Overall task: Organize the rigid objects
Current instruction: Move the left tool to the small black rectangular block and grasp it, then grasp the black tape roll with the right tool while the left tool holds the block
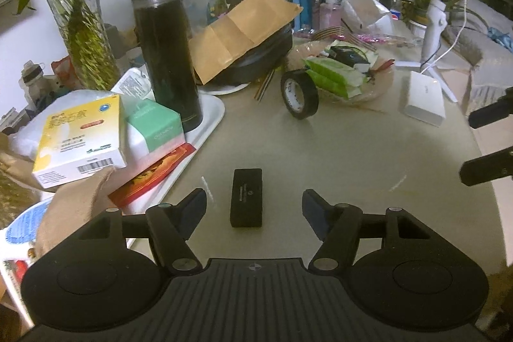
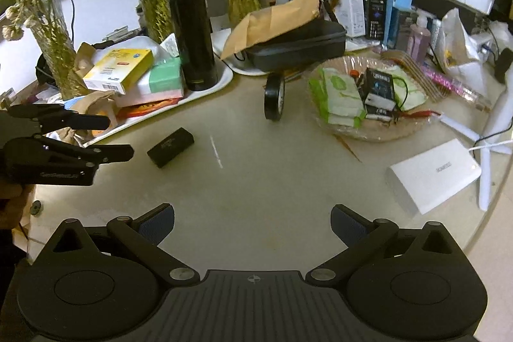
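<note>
A small black rectangular box point(image 1: 246, 197) lies flat on the beige table, just ahead of and between the fingers of my left gripper point(image 1: 253, 207), which is open and empty. The box also shows in the right wrist view point(image 2: 171, 147), with my left gripper point(image 2: 120, 137) close to its left. My right gripper point(image 2: 252, 225) is open and empty over bare table. A black tape roll point(image 1: 299, 94) stands on edge further back. A white box point(image 2: 433, 174) lies at the right.
A white tray point(image 1: 210, 120) at left holds a tall black flask point(image 1: 166, 47), a yellow box point(image 1: 80, 140) and a green box. A basket point(image 2: 368, 95) of packets sits behind the tape. Vases with plants, a black case under a brown envelope point(image 1: 243, 31) and clutter line the back.
</note>
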A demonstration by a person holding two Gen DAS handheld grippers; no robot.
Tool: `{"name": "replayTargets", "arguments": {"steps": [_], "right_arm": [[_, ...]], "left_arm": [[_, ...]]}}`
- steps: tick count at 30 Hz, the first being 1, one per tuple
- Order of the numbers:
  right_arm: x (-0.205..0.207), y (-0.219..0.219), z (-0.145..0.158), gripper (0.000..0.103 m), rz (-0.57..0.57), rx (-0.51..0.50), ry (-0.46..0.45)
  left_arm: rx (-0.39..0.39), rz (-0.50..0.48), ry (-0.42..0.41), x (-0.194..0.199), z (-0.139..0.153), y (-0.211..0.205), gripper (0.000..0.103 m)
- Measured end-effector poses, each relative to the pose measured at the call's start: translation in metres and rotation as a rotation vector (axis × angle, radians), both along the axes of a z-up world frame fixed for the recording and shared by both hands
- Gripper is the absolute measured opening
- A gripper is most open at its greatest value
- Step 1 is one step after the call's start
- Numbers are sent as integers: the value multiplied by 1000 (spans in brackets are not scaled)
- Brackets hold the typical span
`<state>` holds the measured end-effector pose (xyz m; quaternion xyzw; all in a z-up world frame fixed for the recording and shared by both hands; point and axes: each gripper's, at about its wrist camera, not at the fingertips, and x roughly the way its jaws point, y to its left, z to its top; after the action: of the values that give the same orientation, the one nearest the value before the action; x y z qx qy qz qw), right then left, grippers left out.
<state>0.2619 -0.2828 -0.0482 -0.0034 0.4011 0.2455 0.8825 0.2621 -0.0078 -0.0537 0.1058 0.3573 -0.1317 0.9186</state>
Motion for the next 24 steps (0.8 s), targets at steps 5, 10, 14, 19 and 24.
{"name": "replayTargets", "arguments": {"steps": [5,10,14,19,24], "right_arm": [[5,-2,-4,103,-25,-25,-21],[11,-3,-9,103,-42,-42,-16],[17,-2,-13,103,-38,-41,-12],[26,2,-15,103,-49,-38,-13],[38,9,-21,103,-45,-29,-4]], "left_arm": [[-3,5,34,19,-18,1,56],[13,23,67,36,-34,5,50],[13,19,92,44,-43,4,48],[29,-9,123,47,-53,-1,37],[24,2,121,52,-55,-3,36]]}}
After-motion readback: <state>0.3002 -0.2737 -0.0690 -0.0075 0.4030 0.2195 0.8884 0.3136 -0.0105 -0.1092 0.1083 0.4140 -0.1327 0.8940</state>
